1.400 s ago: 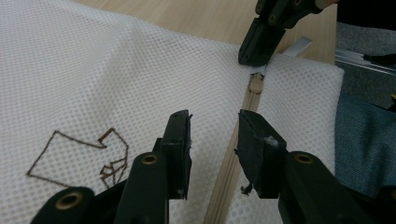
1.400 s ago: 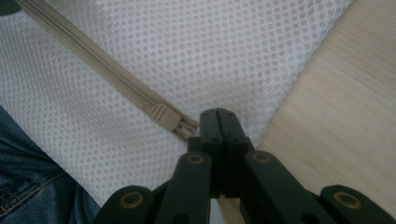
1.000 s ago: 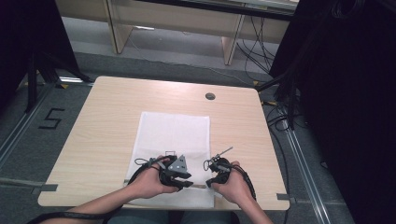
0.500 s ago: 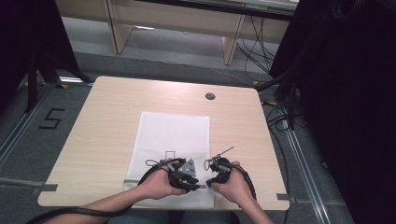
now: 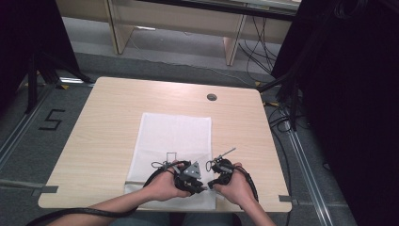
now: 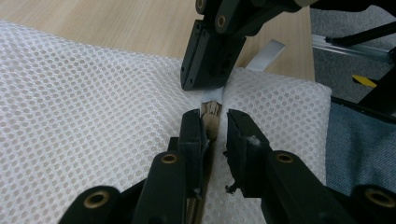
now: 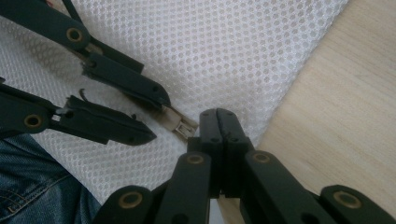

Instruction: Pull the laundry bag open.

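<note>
Fingers first: the right gripper [image 7: 219,122] has its two black jaws pressed flat together, clamped down at the end of the zipper [image 7: 180,125], a small beige-and-white piece lying on the white mesh bag [image 5: 174,136]; whether it pinches the tape, the mesh or both I cannot make out. The left gripper [image 6: 215,128] has its jaws partly apart and they have just been closing, with the beige zipper pull [image 6: 211,122] standing in the gap between them; the near pad sits right against it, the other pad is a little clear, so it is not clamped on anything yet. Seen from the high view, both hands work at the near edge of the bag, close together, over the near part of the wooden table [image 5: 108,122], the left hand [image 5: 162,186] just beside the right hand [image 5: 235,186]. The step in hand looks like taking hold of the pull so the bag can be unzipped or zipped while the other side is pinned. To do it well, I would say the left jaws should finish closing squarely on the pull itself, not on the mesh beside it, and get a firm bite before any tug. The right side should hold its pinch and keep the fabric taut, so the slider runs along the track instead of bunching the soft mesh. Pulling straight along the zipper line, low to the table, seems the safest course.
</note>
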Available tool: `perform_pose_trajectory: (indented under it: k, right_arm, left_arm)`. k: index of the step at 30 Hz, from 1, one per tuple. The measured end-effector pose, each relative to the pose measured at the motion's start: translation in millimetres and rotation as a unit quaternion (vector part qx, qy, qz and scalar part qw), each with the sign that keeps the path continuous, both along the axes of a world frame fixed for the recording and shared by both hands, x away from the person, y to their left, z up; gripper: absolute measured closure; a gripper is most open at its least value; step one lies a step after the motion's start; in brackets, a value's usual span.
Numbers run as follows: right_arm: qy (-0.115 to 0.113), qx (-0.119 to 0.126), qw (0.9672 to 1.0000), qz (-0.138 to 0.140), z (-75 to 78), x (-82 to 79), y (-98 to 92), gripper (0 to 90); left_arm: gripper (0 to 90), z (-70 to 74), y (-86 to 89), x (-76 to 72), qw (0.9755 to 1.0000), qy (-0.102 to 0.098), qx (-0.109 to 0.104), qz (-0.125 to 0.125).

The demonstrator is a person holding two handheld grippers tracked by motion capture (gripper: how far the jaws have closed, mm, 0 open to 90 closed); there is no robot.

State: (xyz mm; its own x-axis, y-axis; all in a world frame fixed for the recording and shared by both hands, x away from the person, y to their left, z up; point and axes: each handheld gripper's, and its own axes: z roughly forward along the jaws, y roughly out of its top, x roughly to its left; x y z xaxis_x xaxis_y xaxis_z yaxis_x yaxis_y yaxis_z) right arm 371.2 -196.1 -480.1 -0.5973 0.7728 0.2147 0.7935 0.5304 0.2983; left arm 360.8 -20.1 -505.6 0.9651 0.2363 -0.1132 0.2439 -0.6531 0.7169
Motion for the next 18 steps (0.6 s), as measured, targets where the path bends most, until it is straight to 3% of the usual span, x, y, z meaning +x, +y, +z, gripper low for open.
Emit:
perform_pose_trajectory:
  k: [12, 18]
  right_arm:
    - [-0.002, 0.005, 1.0, 0.0, -0.7, 0.0, -1.1, 90.0]
    - [0.006, 0.006, 0.9999, -0.009, 0.1, -1.5, 0.2, 90.0]
  left_arm:
    - [79.8, -1.2, -9.5, -1.0, 0.9997, -0.018, 0.012, -0.007]
    - [81.6, -1.0, -10.4, -2.2, 0.9999, -0.009, 0.01, 0.005]
